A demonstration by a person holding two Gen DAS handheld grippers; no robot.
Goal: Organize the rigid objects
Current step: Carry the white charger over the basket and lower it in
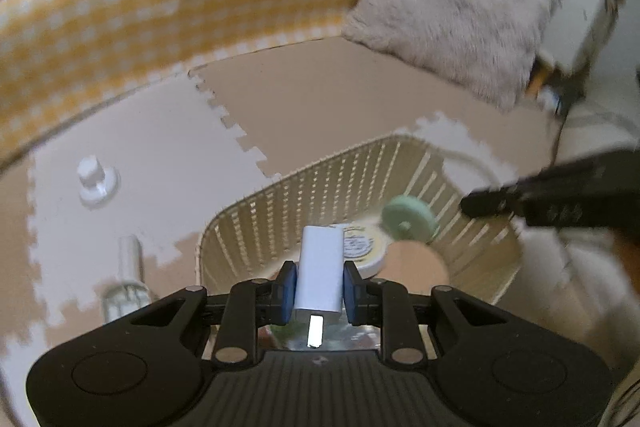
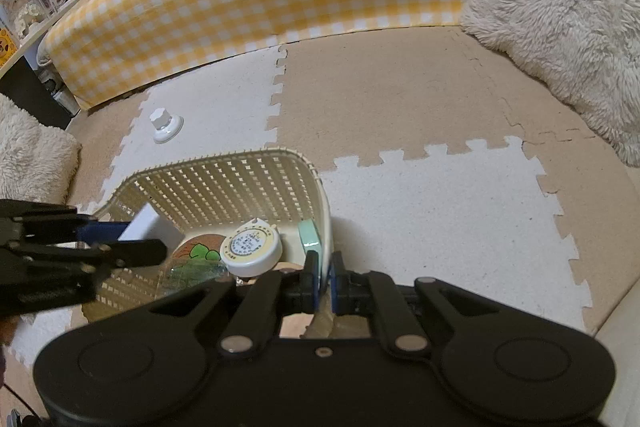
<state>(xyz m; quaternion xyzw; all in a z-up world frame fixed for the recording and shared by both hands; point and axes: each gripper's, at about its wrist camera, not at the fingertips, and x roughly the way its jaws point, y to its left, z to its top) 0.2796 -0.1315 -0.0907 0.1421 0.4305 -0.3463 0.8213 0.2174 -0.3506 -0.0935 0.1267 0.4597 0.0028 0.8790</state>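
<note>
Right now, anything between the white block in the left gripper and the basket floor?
Partly. The white block hangs over the basket; the round tin lies just ahead. Directly beneath is hidden.

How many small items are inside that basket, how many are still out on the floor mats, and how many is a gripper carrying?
In the basket: 2, a round white case and a mint green disc.
On the floor mats: 2, a white knob and a clear bottle-like item.
Carried: 1, a white block in the left gripper.
Total: 5
</note>
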